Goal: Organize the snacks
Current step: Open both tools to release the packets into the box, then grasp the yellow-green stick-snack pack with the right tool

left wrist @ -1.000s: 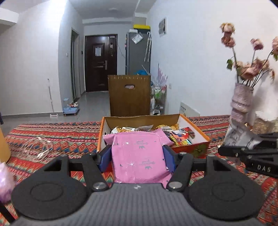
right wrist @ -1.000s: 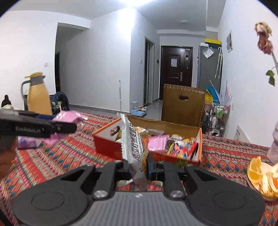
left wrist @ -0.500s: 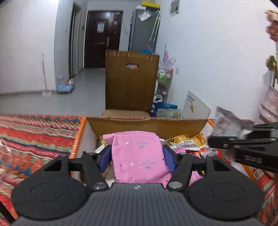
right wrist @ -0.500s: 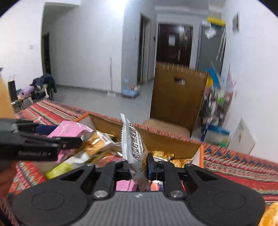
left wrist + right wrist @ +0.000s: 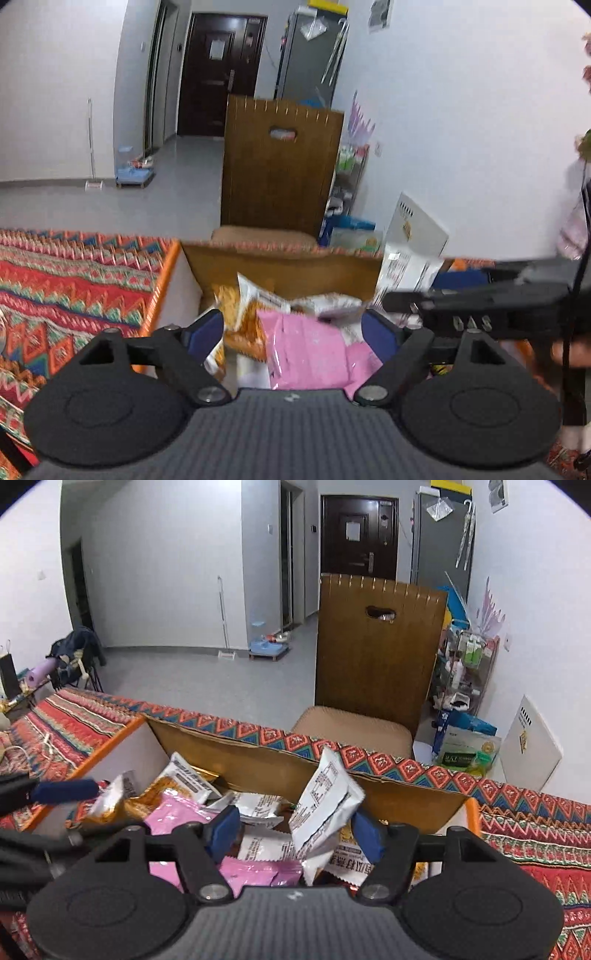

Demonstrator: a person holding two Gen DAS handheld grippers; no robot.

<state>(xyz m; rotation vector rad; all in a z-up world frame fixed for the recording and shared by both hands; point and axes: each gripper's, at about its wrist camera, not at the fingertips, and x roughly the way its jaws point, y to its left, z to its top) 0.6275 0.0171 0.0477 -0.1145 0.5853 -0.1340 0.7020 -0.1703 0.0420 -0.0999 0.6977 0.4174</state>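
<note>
So you've got both grippers parked over the cardboard box, and it's pretty full of snack packs. The box's back wall runs across at 12 o'clock in both wrist views, its left wall is at 10 o'clock from your left gripper, and past those edges you only have the patterned tablecloth. Room inside is tight: your right gripper sits just off the left one's 3 o'clock side, close enough to crowd it.

The pink packet lies tilted in the box with its long axis running roughly from 11 to 5 o'clock. Your left jaws have just been opening and stand wide apart, with the pink packet between them but closer to the right finger, neither pad pressing it.

The white packet looks like it's dropping loose, long axis leaning from 1 to 7 o'clock, printed back facing you. Your right jaws have just been opening too; the white packet is between them, nearly brushing the right pad, well clear of the left one.
</note>
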